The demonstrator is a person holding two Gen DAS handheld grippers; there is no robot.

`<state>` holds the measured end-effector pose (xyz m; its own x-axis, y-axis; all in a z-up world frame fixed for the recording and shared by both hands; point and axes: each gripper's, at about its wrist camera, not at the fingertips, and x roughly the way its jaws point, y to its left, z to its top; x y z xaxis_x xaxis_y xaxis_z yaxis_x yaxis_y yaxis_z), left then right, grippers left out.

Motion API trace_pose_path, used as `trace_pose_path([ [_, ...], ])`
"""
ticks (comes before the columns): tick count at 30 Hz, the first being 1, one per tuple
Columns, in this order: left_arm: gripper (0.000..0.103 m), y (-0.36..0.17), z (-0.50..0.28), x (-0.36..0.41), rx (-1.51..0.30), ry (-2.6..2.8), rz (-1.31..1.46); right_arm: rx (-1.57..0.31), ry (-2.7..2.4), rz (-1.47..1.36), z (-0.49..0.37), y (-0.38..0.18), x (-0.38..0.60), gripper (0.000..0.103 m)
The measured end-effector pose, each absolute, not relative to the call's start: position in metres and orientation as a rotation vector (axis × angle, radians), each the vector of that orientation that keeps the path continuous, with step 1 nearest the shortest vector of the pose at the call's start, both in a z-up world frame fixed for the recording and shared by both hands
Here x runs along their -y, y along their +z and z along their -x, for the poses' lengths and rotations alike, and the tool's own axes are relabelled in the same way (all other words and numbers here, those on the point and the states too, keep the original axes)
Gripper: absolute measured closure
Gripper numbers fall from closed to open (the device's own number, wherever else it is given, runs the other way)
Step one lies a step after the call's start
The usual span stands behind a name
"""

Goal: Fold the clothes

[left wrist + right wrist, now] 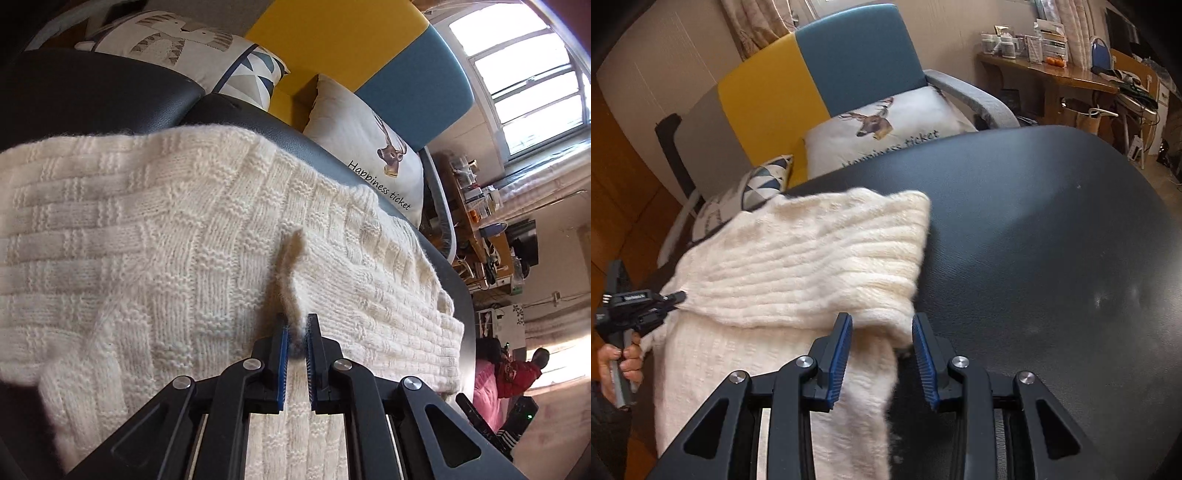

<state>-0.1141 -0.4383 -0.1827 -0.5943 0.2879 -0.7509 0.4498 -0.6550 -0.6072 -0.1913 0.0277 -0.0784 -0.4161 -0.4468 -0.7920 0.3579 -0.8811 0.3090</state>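
A cream knitted sweater (166, 236) lies spread on a black table (463, 302). My left gripper (297, 325) is shut on a raised pinch of the sweater's knit. In the right wrist view the sweater (798, 258) lies folded over on the table's left part, one layer on another. My right gripper (882, 325) is open, its blue pads either side of the folded sweater's near corner. The left gripper (677, 295) shows at the far left, held in a hand, its tip at the sweater's edge.
A yellow and teal chair (849, 62) with a deer cushion (882, 125) and a triangle-pattern cushion (768, 177) stands behind the table. A wooden desk (1052, 74) with clutter is at the back right. The bare black tabletop (1052, 240) stretches right of the sweater.
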Motion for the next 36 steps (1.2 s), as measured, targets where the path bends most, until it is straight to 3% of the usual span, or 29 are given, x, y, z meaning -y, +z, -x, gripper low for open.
trace_pose_path([
  [2, 0.095, -0.180, 0.115, 0.438, -1.267, -2.415, -1.367, 0.174, -2.239, -1.293, 0.193, -0.071, -0.017, 0.069],
  [9, 0.095, -0.174, 0.113, 0.434, -1.214, -2.444, -1.368, 0.013, -2.194, -1.487, 0.218, -0.121, 0.029, 0.070],
  [17, 0.095, -0.185, 0.087, 0.431, -1.198, -2.438, -1.379, 0.082, -2.128, -1.449, 0.225, -0.120, 0.023, 0.069],
  [20, 0.094, -0.185, 0.081, 0.436, -1.257, -2.401, -1.387, 0.231, -2.056, -1.451, 0.234, -0.113, 0.005, 0.069],
  [25, 0.091, -0.150, 0.070, 0.443, -1.151, -2.425, -1.341, 0.574, -2.033, -1.386, 0.268, -0.087, -0.039, 0.069],
  [29, 0.079, -0.118, 0.079, 0.441, -1.134, -2.545, -1.238, 0.653, -1.991, -1.387, 0.304, -0.085, -0.030, 0.069],
  [33, 0.078, -0.127, 0.112, 0.420, -1.022, -2.558, -1.329, 0.592, -1.980, -1.510, 0.331, -0.108, -0.007, 0.069],
  [36, 0.079, -0.153, 0.131, 0.407, -0.911, -2.502, -1.438, 0.412, -2.097, -1.596, 0.342, -0.124, -0.001, 0.075],
])
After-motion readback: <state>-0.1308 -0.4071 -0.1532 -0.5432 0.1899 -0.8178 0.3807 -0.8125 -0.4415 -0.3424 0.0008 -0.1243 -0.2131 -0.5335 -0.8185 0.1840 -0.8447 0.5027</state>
